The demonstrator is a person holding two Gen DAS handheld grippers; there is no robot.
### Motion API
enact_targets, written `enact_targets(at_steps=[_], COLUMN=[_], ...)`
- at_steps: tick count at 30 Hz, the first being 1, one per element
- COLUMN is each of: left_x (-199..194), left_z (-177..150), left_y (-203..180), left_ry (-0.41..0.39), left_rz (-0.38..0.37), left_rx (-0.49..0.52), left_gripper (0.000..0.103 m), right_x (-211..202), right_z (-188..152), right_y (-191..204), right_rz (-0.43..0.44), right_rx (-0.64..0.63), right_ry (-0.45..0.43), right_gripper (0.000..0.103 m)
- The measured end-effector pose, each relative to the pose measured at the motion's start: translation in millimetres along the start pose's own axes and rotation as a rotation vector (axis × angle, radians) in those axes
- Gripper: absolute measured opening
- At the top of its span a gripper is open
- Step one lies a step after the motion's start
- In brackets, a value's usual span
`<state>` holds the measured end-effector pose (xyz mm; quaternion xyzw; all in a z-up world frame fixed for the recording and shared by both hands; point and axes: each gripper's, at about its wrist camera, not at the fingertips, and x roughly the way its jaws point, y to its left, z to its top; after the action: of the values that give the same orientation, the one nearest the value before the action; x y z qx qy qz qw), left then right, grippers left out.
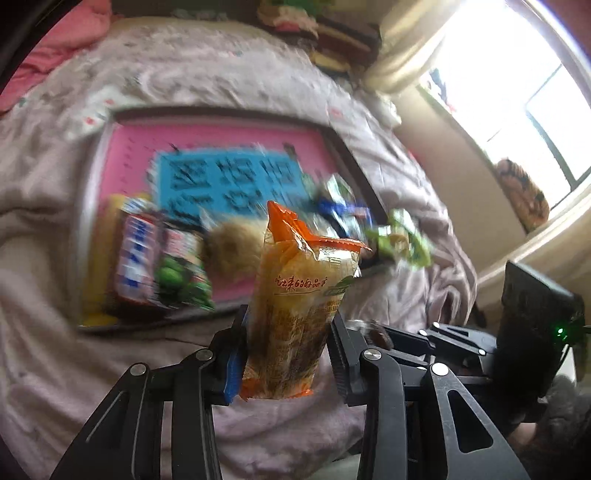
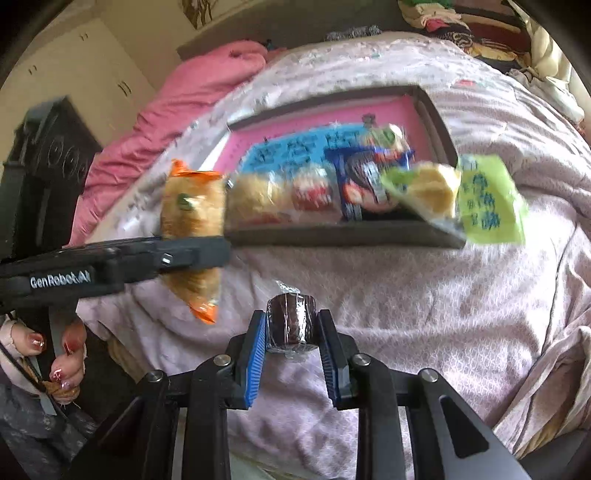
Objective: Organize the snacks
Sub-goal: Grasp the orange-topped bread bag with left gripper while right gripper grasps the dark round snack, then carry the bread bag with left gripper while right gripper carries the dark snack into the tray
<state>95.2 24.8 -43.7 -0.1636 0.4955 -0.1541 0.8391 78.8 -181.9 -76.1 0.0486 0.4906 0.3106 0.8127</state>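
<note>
While clamped over rumpled bedding [image 2: 424, 295]: left gripper [image 1: 288, 354] squeezing crinkly orange packet [image 1: 303, 295]; right gripper [image 2: 291, 332] pinching round dark wrapped cake [image 2: 291, 325].

— What sort of place is shown?

— A bedroom in a home. A bed [image 2: 406, 295] is seen, covered by a pale lilac quilt [image 1: 55, 369], with a pink duvet [image 2: 177, 107] bunched at its far end.

— What else points that way?

— Folded clothes and blankets [image 2: 476, 29] are piled beyond the bed, cream wardrobe doors [image 2: 85, 66] are seen along one wall, and a bright window [image 1: 517, 92] with a pale curtain [image 1: 402, 48] is set beside it (a patterned cushion [image 1: 524, 192] is laid on the sill).
</note>
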Motion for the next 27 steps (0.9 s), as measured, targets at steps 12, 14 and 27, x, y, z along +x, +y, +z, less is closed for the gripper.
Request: enact_targets(at_steps=[12, 14, 27], left_x=[-39, -36, 7], left_z=[27, 28, 41], left_y=[55, 53, 35], left_ry=[-0.122, -0.120, -0.060], left_rz=[0.088, 0.092, 0.138], left_rx=[-0.115, -0.107, -0.041], left_gripper=[0.040, 0.040, 0.040], right_x=[-27, -27, 2], right_z=[44, 49, 67], right_y=[3, -3, -6], right_rz=[-0.048, -0.065, -0.187], right_rx=[-0.005, 0.003, -0.031], right_ry=[-0.150, -0.161, -0.149], right_gripper=[0.028, 0.028, 0.028])
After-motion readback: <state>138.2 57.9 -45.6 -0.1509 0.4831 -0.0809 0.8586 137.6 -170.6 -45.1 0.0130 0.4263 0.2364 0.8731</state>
